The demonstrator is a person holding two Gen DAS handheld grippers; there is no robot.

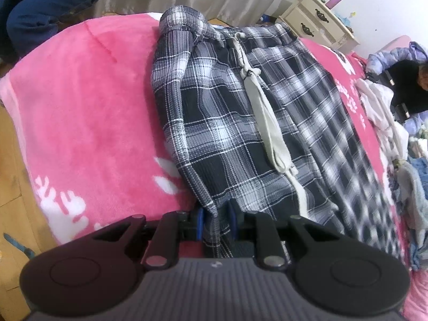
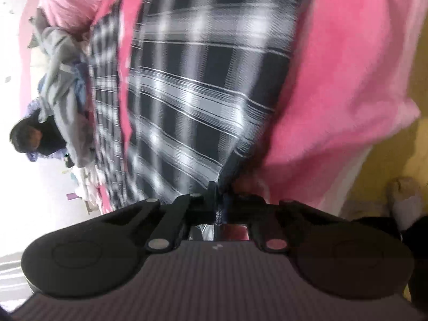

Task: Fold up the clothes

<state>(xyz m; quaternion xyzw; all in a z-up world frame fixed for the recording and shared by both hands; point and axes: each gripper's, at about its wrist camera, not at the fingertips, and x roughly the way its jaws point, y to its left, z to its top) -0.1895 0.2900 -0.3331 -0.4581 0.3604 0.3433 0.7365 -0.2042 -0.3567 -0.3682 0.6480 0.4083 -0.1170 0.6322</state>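
Grey, black and white plaid trousers (image 1: 230, 123) lie on a pink blanket (image 1: 88, 112), waistband at the far end with a white drawstring (image 1: 264, 123) down the middle. My left gripper (image 1: 216, 219) is shut on the trousers' near edge, with cloth bunched between its blue-padded fingers. In the right wrist view the same plaid trousers (image 2: 192, 88) stretch away, blurred by motion. My right gripper (image 2: 220, 203) is shut on a corner of that cloth, which rises in a taut fold from its jaws. The pink blanket (image 2: 342, 80) lies beneath.
A pile of other clothes (image 1: 385, 117) sits at the blanket's right side, and it shows as a grey heap (image 2: 64, 80) in the right wrist view. A cream nightstand (image 1: 315, 21) stands behind the bed. A person (image 1: 412, 85) sits beyond the pile. Wooden floor (image 1: 16, 176) borders the bed.
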